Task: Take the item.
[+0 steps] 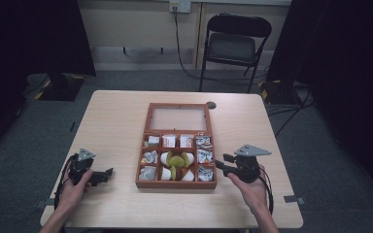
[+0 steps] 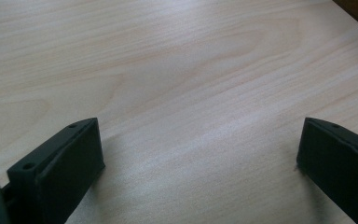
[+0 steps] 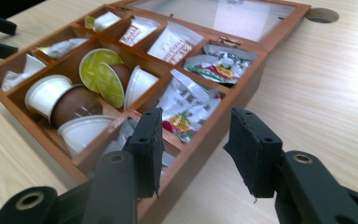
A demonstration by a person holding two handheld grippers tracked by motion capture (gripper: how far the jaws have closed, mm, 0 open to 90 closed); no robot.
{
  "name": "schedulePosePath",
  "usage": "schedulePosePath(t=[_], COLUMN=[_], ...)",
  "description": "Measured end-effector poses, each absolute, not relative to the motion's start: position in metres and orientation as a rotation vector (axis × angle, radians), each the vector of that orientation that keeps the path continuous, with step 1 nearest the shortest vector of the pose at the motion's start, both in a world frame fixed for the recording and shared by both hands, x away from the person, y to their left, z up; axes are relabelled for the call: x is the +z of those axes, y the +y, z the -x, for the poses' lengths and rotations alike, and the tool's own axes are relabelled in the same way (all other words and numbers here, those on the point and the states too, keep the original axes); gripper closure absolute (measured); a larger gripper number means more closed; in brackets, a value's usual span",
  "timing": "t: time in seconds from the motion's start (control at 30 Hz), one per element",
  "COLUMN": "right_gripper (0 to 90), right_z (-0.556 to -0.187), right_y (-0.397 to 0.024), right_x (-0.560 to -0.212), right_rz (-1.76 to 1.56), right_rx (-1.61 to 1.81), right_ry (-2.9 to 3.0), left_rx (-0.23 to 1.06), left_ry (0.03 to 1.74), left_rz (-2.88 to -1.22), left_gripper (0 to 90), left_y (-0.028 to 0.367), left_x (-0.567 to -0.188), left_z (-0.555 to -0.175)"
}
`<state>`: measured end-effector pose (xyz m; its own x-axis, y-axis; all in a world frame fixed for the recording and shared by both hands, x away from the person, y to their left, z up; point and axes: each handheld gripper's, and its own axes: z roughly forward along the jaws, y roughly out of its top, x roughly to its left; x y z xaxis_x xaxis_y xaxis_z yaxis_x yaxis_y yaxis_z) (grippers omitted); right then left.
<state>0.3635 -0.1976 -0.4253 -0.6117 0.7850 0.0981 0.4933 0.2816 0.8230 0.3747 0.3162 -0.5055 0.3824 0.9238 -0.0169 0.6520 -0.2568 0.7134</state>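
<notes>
- Table (image 1: 116, 116): light wood, folding chair (image 1: 235, 41) behind it at 12 o'clock
- Wooden box (image 1: 175, 185): sits at table centre, glass lid (image 1: 178, 119) thrown fully back and lying flat at its 12 o'clock, so it is already open
- Right gripper (image 1: 222, 161): at the box's 4 o'clock, tips just beside its right wall; in the right gripper view (image 3: 196, 126) the jaws stand apart astride that wall near the front corner, one over the inside and one over the table, pads not pressing on anything, so released and empty
- Left gripper (image 1: 108, 174): at the box's 8 o'clock, well apart from it, resting low; in the left gripper view (image 2: 200, 140) jaws wide, bare wood between them, empty
- Pods (image 3: 98, 74): white, brown and green-lidded, in the middle compartments, untouched
- Sachets (image 3: 186, 100): in the outer compartments, the nearest just under the right gripper's inner jaw
- Progress, my read: early; the box is open and every compartment looks stocked, nothing lifted yet; grasp and whatever follows are left
</notes>
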Motion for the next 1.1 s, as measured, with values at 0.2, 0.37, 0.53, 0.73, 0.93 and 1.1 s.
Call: schedulePosePath(t=[0.2,0.37,0.53,0.73,0.93,1.1], right_gripper=[54.3,53.4,53.5,53.2,52.7,52.3], right_z=[-0.368,-0.371,-0.374,-0.376,-0.379,-0.381], right_y=[-0.179,-0.165,-0.157,-0.145,-0.131,-0.121], right_x=[-0.423,-0.423,-0.42,-0.416,-0.419,-0.418], right_rz=[-1.11,-1.07,-1.044,-1.006,-0.974,-0.946], right_rx=[1.27,1.251,1.256,1.266,1.273,1.268], right_ry=[2.267,2.303,2.323,2.348,2.379,2.403], left_rx=[0.546,0.544,0.544,0.542,0.542,0.542], left_ry=[1.35,1.353,1.353,1.353,1.352,1.353], left_rz=[-2.004,-1.997,-1.996,-1.997,-1.996,-1.995], left_gripper=[0.0,0.0,0.0,0.0,0.0,0.0], left_y=[0.316,0.316,0.316,0.316,0.316,0.316], left_x=[-0.505,-0.506,-0.506,-0.506,-0.506,-0.506], left_z=[-0.375,-0.375,-0.375,-0.374,-0.374,-0.374])
